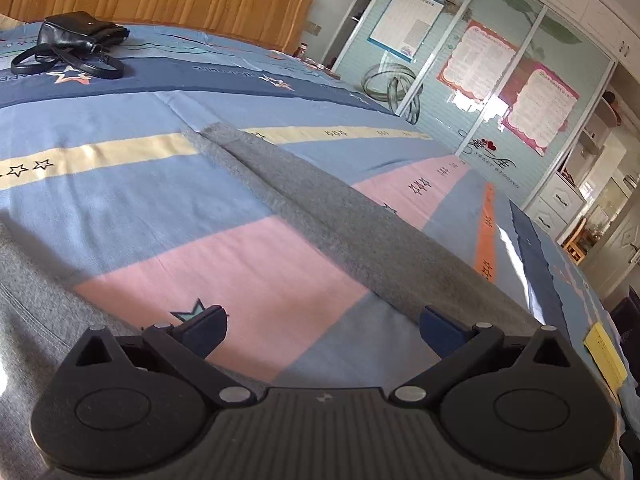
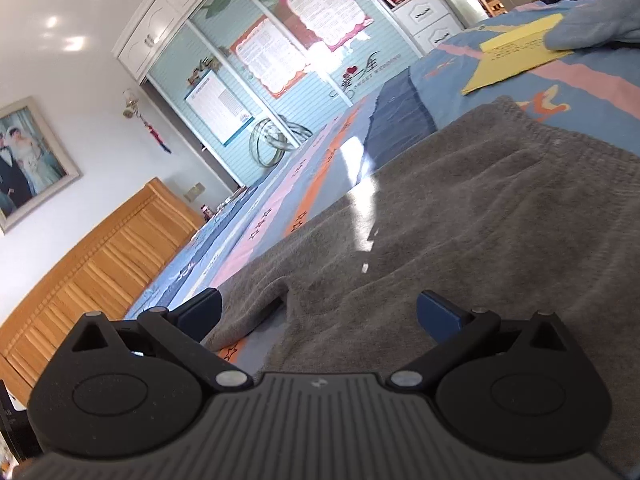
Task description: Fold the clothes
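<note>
— Grey sweatpants (image 2: 460, 220) spread flat on striped bedsheet (image 1: 120, 128); one leg (image 1: 320, 208) running far-left to near-right, just ahead of left gripper (image 1: 322, 326).
— Right gripper (image 2: 318, 314)?
— Over crotch, waistband far right. Both grippers spread wide, clamping nothing.
— Containers?
— Black handbag (image 1: 74, 38) far left, closed, contents unseen.

Left gripper (image 1: 323, 326): black housing, ribbed grey centre plate with a small pale mark at 12 o'clock. Two round black discs at 9 and 3 o'clock. Silver rivets on black linkage arms. Dark blue fingers (image 1: 206, 330), short and blocky.

Right gripper (image 2: 318, 312): same build, same ribbed plate and silver rivets. Blue fingers (image 2: 438, 314), the 3 o'clock one brighter.
</note>
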